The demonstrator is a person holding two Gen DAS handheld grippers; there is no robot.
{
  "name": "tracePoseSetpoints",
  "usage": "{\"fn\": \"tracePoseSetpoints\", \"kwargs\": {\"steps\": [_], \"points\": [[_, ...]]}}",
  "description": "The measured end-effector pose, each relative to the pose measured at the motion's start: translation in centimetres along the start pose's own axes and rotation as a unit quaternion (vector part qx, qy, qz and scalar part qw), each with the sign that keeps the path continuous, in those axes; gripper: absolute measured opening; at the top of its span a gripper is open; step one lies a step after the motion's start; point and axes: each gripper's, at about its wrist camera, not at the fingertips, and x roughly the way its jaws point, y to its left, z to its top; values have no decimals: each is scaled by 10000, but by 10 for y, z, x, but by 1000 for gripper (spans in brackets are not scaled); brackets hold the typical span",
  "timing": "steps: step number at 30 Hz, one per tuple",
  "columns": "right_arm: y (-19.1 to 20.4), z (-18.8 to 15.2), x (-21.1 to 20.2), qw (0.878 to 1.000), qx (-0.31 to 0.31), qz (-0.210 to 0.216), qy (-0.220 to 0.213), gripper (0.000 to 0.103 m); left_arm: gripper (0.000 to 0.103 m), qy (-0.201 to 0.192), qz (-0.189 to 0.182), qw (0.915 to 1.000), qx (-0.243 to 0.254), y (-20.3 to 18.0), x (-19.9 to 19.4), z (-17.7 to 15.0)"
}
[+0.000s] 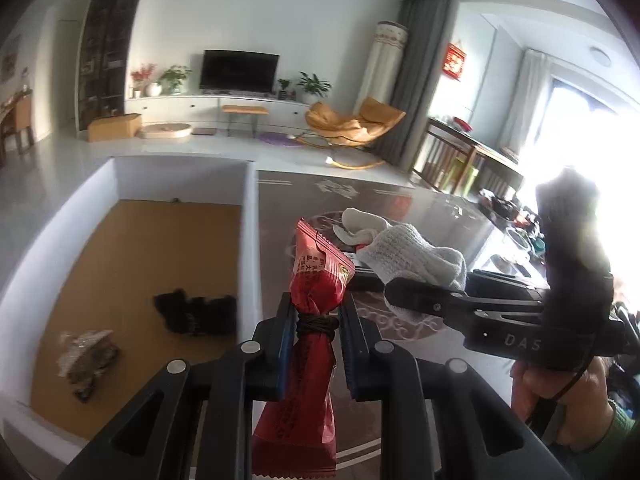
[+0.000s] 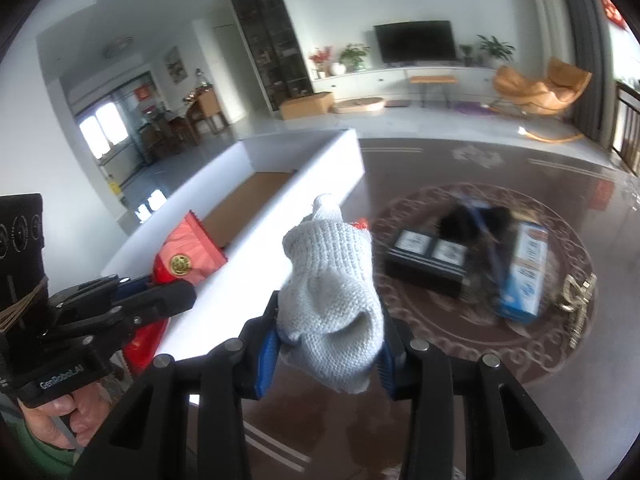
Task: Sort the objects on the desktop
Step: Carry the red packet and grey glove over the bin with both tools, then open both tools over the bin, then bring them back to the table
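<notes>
My left gripper [image 1: 314,320] is shut on a red snack packet [image 1: 316,280] tied with a dark band, held just right of the white box's wall [image 1: 250,240]. The packet also shows in the right wrist view [image 2: 188,256]. My right gripper [image 2: 328,340] is shut on a white knitted glove [image 2: 332,288], held above the table to the right of the box. The glove also shows in the left wrist view [image 1: 404,252]. The white box [image 2: 304,216] has a brown floor [image 1: 132,280].
Inside the box lie a dark crumpled item [image 1: 196,312] and a clear wrapped packet [image 1: 86,356]. On the dark patterned table [image 2: 520,352] lie a black case [image 2: 428,264], a blue-white carton [image 2: 524,272], a dark blurred item [image 2: 472,220] and a gold clip [image 2: 580,288].
</notes>
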Motion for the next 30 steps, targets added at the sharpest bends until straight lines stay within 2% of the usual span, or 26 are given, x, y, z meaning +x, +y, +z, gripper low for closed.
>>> {"fn": "tracePoseSetpoints", "kwargs": {"steps": [3,5,8,11,12,13,14,15,16,20,24,27,30], "points": [[56,18,35,9981,-354,492,93,41,21,9,745,9970,-185,57,-19,4],[89,25,60,9952,-594,750,214,41,21,231,1170,9921,-387,98,-21,1],[121,27,99,9907,-788,974,530,41,21,616,1608,9837,-527,141,-10,-12],[139,18,132,9857,-1008,937,967,47,22,1057,1769,9763,-659,165,6,-29],[143,13,141,9837,-1114,860,1115,52,30,1174,1836,9732,-734,172,10,-34],[144,9,150,9817,-1231,757,1238,65,39,1269,1906,9699,-827,177,13,-38],[146,5,155,9802,-1354,654,1286,76,64,1295,1948,9680,-913,178,14,-44],[147,2,156,9797,-1442,600,1258,78,82,1261,1990,9669,-975,179,15,-46],[147,1,154,9798,-1483,592,1204,80,83,1148,2019,9677,-983,178,13,-48],[118,4,132,9850,-1285,728,897,85,83,939,1970,9727,-789,159,17,-41],[83,0,96,9920,-1097,433,446,91,83,590,1588,9845,-444,113,12,-27],[37,-15,68,9961,-827,-179,261,91,83,308,769,9965,-82,54,1,-17],[-18,-37,39,9955,-338,-851,225,92,86,241,77,9991,354,-4,-2,-13]]}}
